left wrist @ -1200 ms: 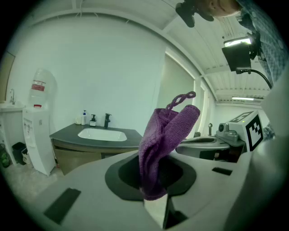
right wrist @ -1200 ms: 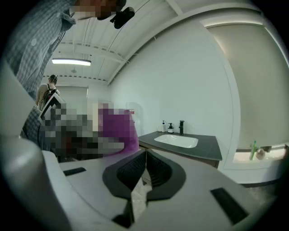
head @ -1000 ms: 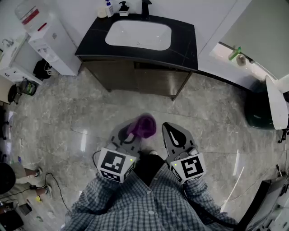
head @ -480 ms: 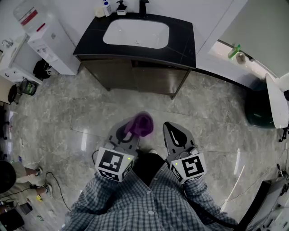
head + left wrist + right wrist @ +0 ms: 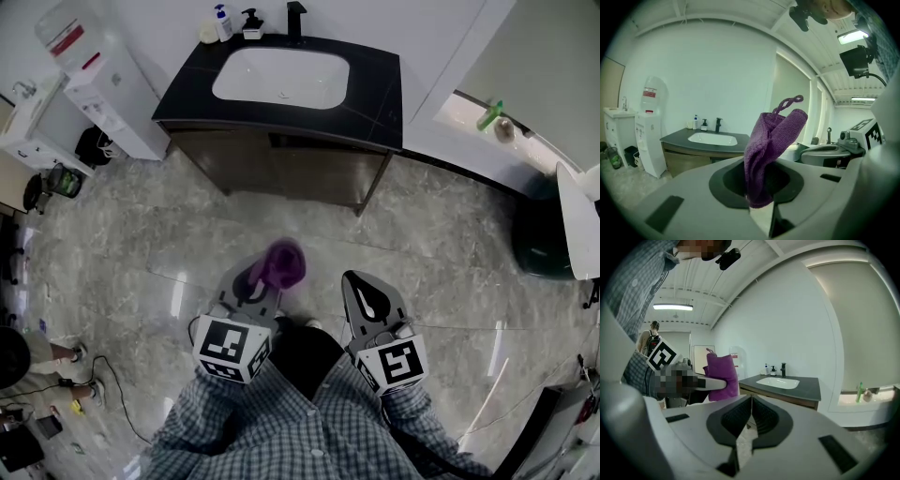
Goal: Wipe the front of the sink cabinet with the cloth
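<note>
No wording can be read; the red label (image 5: 67,37) on the water dispenser (image 5: 105,92) is too small to be made out.

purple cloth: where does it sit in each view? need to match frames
Head view: cloth lower centre, pinched at the tip of the left hand-held gripper.
Left gripper view: cloth dead centre, standing up from between the jaws.
Right gripper view: cloth left of centre, beyond this gripper's shut, empty jaws.
Shared landmark: white sink basin.
</note>
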